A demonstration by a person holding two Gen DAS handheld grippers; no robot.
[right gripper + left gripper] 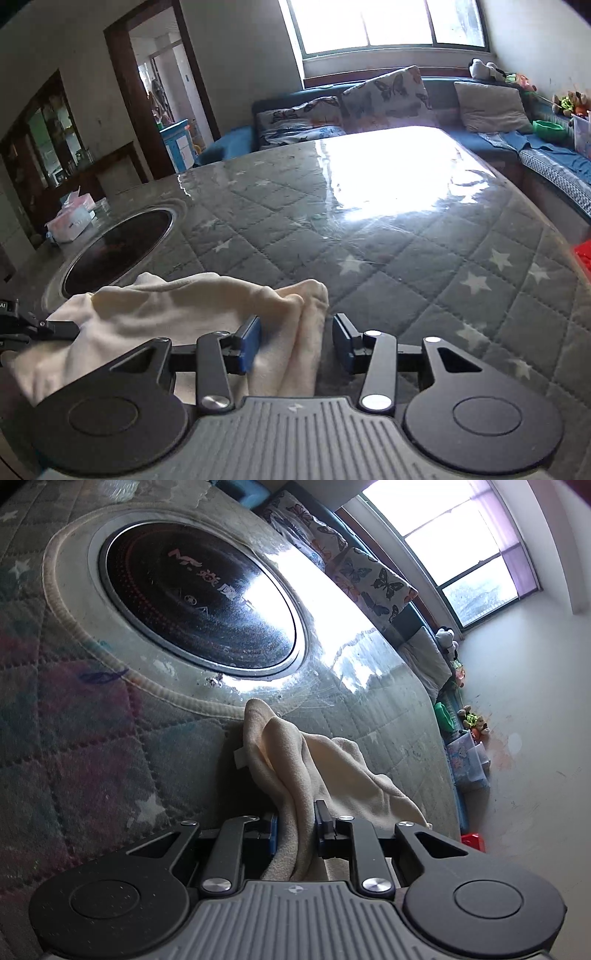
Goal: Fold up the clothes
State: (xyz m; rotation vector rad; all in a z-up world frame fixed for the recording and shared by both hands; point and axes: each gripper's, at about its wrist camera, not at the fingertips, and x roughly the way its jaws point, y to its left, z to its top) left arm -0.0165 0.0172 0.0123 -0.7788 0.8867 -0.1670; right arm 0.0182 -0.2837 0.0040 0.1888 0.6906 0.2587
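Holding a cream garment (295, 775) bunched up at the near edge of the quilted tabletop (92, 768).

Left wrist view: left gripper (295, 830) pinches a fold, probably to lift it. Right wrist view: right gripper (295, 343) gapes wide around the cloth's end by the round cooktop (118, 251), not biting.

My left gripper (297, 829) is clamped on the cream cloth (314, 771); my right gripper (295, 341) hangs wide apart over its edge.

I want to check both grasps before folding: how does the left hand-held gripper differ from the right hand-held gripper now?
The left hand-held gripper is clamped on a bunched part of the cream cloth; the right hand-held gripper is open, and the cloth only lies between its fingers. The left view is tilted over the round black cooktop; the right looks level across the quilted table cover. Both have blue pads.
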